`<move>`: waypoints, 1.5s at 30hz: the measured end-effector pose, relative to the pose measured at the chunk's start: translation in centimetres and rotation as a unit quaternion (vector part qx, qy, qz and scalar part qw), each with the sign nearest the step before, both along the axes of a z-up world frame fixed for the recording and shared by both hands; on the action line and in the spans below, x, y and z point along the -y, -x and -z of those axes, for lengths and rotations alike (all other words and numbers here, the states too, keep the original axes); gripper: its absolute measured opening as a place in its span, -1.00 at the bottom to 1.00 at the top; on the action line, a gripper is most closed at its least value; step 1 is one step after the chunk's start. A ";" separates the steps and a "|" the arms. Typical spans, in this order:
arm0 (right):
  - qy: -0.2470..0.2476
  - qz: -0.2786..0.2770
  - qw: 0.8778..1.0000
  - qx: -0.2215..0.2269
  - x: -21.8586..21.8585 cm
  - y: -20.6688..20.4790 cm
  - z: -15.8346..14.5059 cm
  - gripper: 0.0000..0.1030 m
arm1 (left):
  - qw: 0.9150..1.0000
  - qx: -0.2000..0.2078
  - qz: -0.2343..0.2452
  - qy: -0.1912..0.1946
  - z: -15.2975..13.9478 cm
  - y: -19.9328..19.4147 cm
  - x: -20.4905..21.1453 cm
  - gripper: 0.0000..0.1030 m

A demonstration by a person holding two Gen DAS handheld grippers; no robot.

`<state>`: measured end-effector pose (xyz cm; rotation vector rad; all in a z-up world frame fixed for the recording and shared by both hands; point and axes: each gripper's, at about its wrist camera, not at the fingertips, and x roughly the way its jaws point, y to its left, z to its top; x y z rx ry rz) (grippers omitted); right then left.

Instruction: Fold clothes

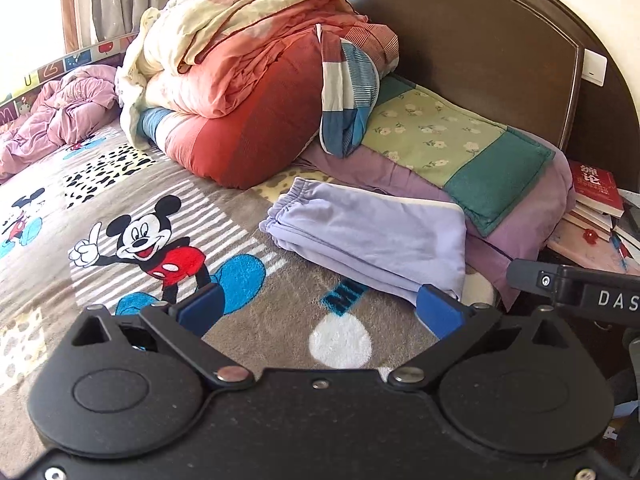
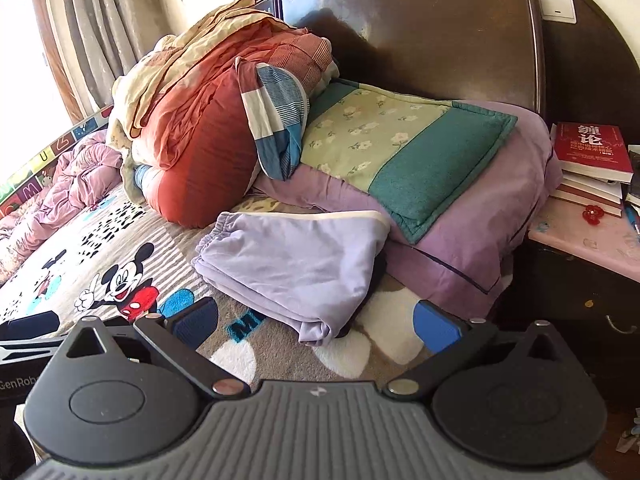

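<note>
- Left gripper (image 1: 320, 308): jaws wide, holding nothing; hovering short of folded lilac trousers (image 1: 372, 236)
- Right gripper (image 2: 316, 322): jaws wide, empty; trousers' near corner between them, just ahead
- Trousers flat on Mickey blanket (image 2: 120, 248), against purple pillow (image 2: 480, 216); likely parked there as finished

Folded lilac trousers (image 2: 296, 264) on Mickey blanket (image 2: 120, 240), before wide-open right hand-held gripper (image 2: 316, 322).

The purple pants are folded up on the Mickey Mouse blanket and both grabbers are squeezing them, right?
Not quite. The purple pants are folded on the Mickey Mouse blanket, but both wrist views show the left gripper and the right gripper open, squeezing nothing.
</note>
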<state>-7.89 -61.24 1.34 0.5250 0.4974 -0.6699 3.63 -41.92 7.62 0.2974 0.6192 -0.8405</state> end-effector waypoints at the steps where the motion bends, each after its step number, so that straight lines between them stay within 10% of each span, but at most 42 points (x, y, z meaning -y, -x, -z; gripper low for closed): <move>1: 0.001 -0.001 1.000 -0.002 -0.2 0.1 0.0 1.00 | 1.000 -0.003 0.000 0.001 0.0 0.1 -0.1 1.00; 45: 0.013 -0.014 1.000 -0.019 -2.7 0.8 -0.4 1.00 | 1.000 -0.001 -0.010 -0.001 -0.4 2.2 -2.4 1.00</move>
